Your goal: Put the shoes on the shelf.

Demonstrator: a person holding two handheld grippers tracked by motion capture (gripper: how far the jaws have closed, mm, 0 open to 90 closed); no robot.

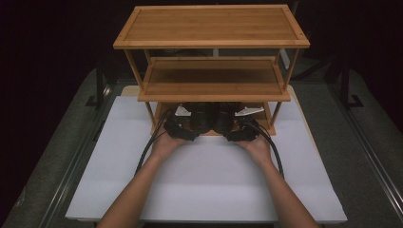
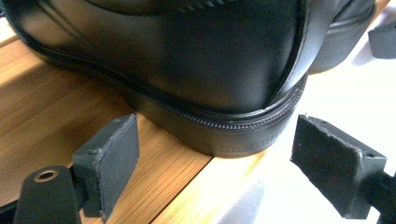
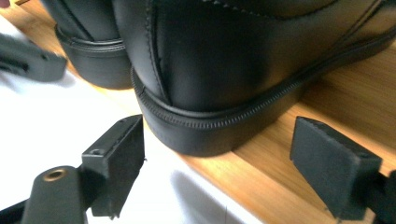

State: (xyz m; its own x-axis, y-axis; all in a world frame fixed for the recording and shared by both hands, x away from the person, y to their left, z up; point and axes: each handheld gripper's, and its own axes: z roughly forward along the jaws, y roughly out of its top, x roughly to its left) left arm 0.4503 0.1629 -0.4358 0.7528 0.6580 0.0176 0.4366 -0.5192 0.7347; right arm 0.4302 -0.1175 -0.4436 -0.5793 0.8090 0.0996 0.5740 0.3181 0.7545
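Observation:
Two black leather shoes stand side by side on the bottom shelf (image 1: pixel 271 129) of a bamboo rack, heels toward me. In the left gripper view the left shoe's heel (image 2: pixel 210 70) overhangs the shelf edge. My left gripper (image 2: pixel 219 163) is open, with a jaw on each side of the heel and neither touching it. In the right gripper view the right shoe's heel (image 3: pixel 210 79) sits the same way between the open jaws of my right gripper (image 3: pixel 215 168). From above, the left gripper (image 1: pixel 183 124) and right gripper (image 1: pixel 239 128) sit close together at the shoes (image 1: pixel 209 116).
The three-tier bamboo rack (image 1: pixel 211 26) stands at the back of a white tabletop (image 1: pixel 204 180). Its middle shelf (image 1: pixel 214 78) hangs low over the shoes and grippers. Dark floor and metal rails flank the table.

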